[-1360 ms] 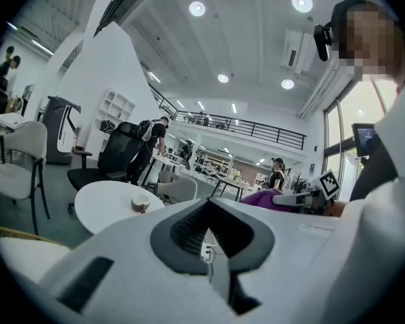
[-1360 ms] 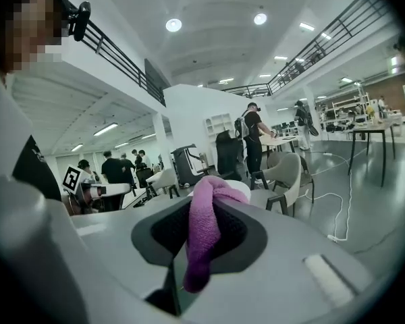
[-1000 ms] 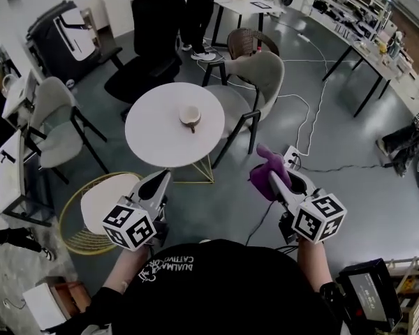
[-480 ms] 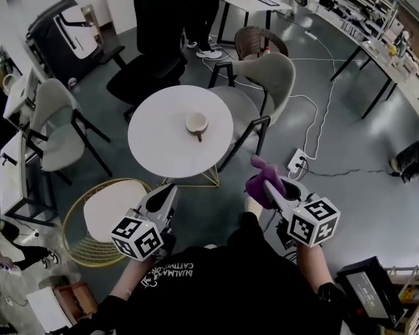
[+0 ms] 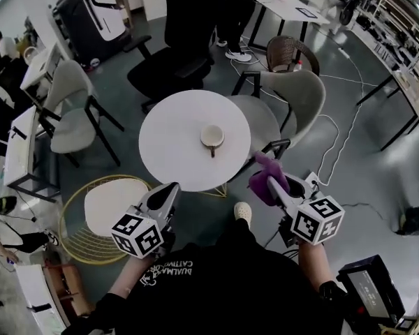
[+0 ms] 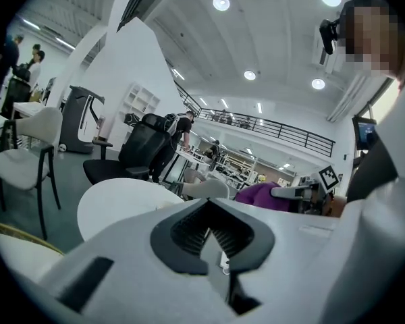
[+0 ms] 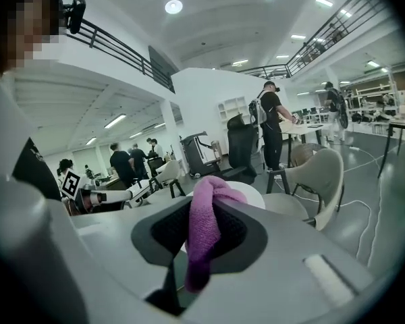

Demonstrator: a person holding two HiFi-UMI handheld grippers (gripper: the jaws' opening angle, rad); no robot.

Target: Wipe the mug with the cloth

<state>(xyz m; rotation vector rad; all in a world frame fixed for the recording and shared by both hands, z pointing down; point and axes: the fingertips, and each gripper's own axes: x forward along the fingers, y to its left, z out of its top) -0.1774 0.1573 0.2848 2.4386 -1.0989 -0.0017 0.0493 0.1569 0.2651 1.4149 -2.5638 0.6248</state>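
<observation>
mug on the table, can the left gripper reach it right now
Probably not yet: the left gripper hangs short of the white table, the mug at its middle. Nothing stands between them.

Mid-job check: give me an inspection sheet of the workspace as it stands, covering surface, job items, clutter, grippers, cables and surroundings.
Surface: round white table, bare apart from the mug.
Job's things: mug upright near the table's middle, handle toward the person; purple cloth in the right gripper, not at the mug yet.
Clutter: nothing seen on the table.
Grippers: left gripper jaws shut, empty, at the table's near edge; right gripper jaws shut on the cloth, over the floor off the table's near right.
Cables: white cable loops across the floor beyond the grey chair.
Surroundings: grey chair against the table's right; gold wire side table on the left; people standing at a far desk.
</observation>
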